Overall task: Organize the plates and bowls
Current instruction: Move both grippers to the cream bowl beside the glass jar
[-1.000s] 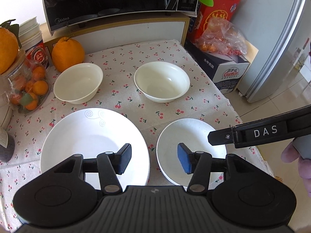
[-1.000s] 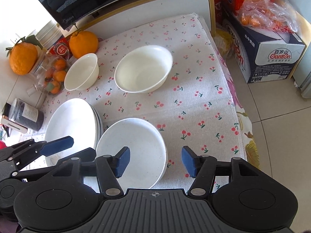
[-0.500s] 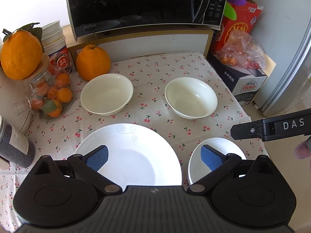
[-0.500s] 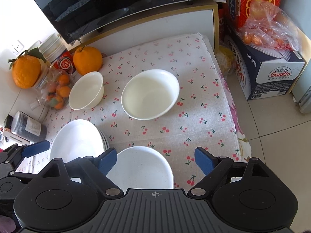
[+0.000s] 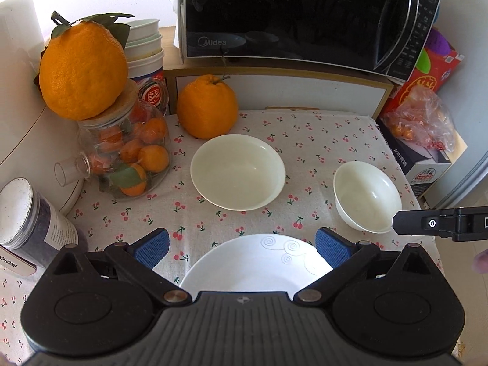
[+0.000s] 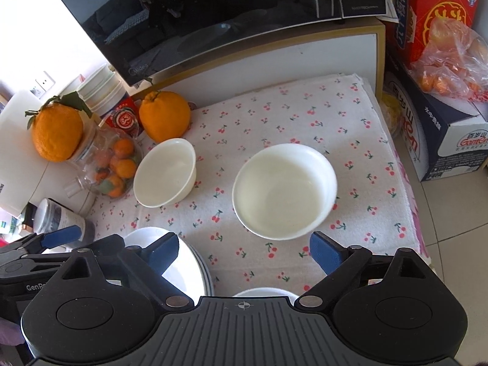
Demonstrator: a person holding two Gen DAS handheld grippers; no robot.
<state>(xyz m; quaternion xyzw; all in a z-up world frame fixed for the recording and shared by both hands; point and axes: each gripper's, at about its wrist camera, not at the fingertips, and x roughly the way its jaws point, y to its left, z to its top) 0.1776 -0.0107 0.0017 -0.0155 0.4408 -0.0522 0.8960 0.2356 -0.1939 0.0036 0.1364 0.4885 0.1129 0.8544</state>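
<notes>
My left gripper (image 5: 242, 248) is open wide above the far rim of a large white plate (image 5: 256, 262) with a swirl pattern, and holds nothing. Beyond it sit a cream bowl (image 5: 238, 172) and, to the right, a second bowl (image 5: 367, 196). My right gripper (image 6: 244, 254) has its jaws opening, with nothing between them. It hovers just short of the wider bowl (image 6: 283, 192); the smaller bowl (image 6: 166, 172) is to its left. A stack of white plates (image 6: 192, 271) lies under its left finger, and a small plate's rim (image 6: 265, 291) shows at the bottom.
A cherry-print cloth (image 6: 305, 116) covers the table. At the back stand a microwave (image 5: 305, 15) on a shelf and an orange (image 5: 207, 106). On the left are a jar of small oranges (image 5: 128, 158) and a dark jar (image 5: 30, 225). Right of the table edge are boxes (image 6: 442, 140) and floor.
Both grippers' jaws have spread much wider. Both have advanced over the table towards the bowls, so the plates have slid to the bottom of each view.
</notes>
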